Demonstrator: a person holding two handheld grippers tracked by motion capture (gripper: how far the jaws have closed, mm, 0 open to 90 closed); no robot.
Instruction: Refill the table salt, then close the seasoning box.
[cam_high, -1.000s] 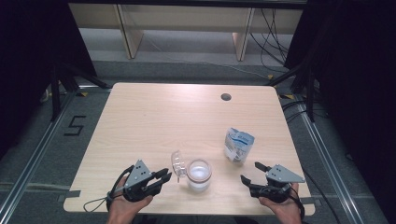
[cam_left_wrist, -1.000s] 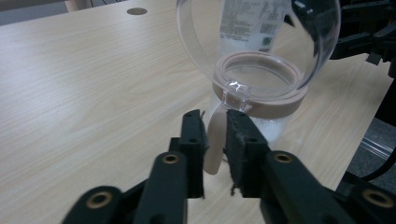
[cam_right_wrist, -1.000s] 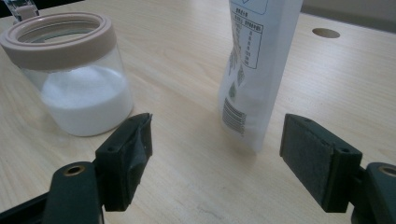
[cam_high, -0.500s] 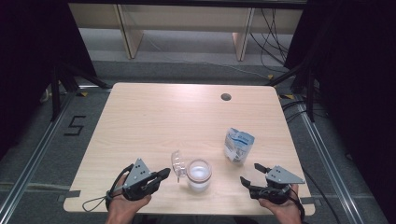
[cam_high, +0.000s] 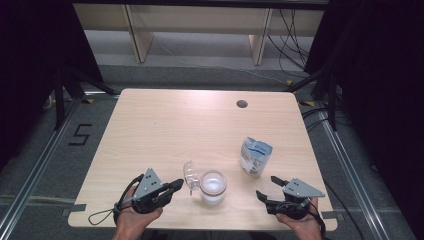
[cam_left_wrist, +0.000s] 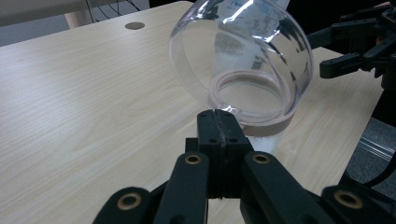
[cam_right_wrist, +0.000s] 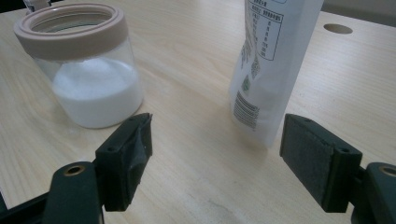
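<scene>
A clear jar (cam_high: 213, 187) with a beige rim (cam_right_wrist: 70, 28) holds white powder and stands near the table's front edge. Its clear dome lid (cam_high: 190, 175) is tipped open on its left side; in the left gripper view the lid (cam_left_wrist: 243, 51) looms large. My left gripper (cam_high: 177, 184) lies just left of the lid, jaws shut flat together (cam_left_wrist: 219, 116) with their tips at the lid's lower edge; contact cannot be told. A white printed pouch (cam_high: 255, 156) stands upright to the right of the jar. My right gripper (cam_high: 266, 186) rests open before the pouch (cam_right_wrist: 271, 56), nothing between its pads (cam_right_wrist: 217, 135).
The pale wooden table (cam_high: 175, 125) has a round cable hole (cam_high: 242, 104) at the back right. Beyond it stand wooden shelf legs (cam_high: 135, 35) and cables on a grey floor. The right gripper (cam_left_wrist: 336, 51) also shows past the lid in the left gripper view.
The left gripper's jaws stood slightly apart a second ago and are now closed together. Both hands, the jar and the pouch have stayed in place.
</scene>
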